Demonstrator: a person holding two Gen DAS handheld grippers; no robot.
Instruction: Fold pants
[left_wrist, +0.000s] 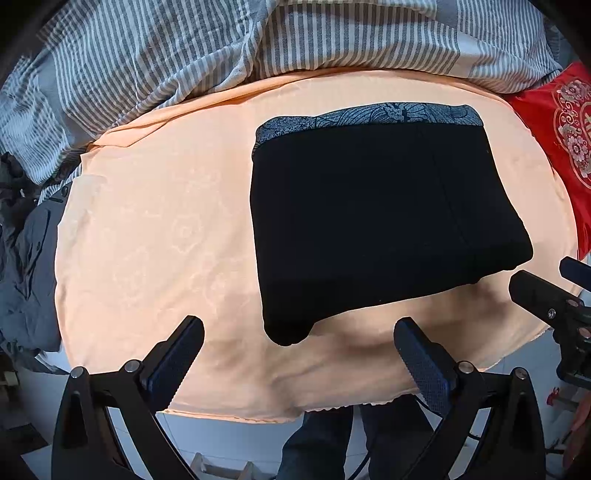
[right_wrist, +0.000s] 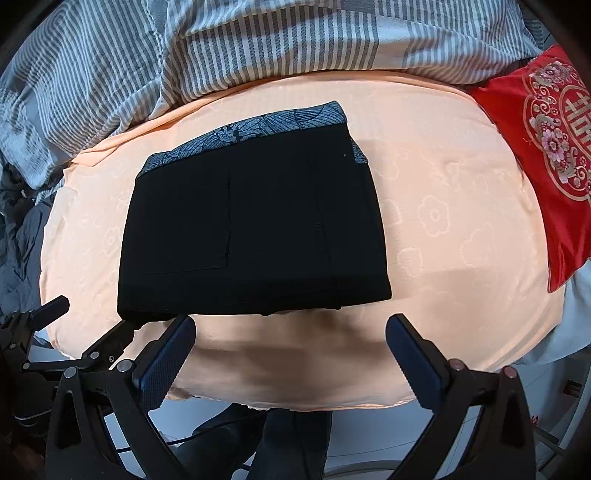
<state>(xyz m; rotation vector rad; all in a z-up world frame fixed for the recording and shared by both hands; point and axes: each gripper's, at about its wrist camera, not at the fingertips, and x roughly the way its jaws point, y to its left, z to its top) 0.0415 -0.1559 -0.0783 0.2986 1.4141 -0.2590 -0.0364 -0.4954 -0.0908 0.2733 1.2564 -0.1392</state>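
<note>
Peach sheet (left_wrist: 155, 221) on the bed carries the pants (left_wrist: 369, 221), already a compact black rectangle w/ patterned waistband at the far edge. Both my left claw (left_wrist: 299, 354) & right claw (right_wrist: 291, 350) hang apart, empty, just short of its near edge. Looks done, maybe one more fold left.

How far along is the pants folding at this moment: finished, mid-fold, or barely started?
Looks essentially done. The black pants lie as a compact rectangle on the peach cloth, patterned waistband at the far edge. Nothing is in hand: the left gripper and right gripper are both open, short of the near edge. What seems left is at most a slight tidy-up of the near-left corner, which sticks out.
</note>
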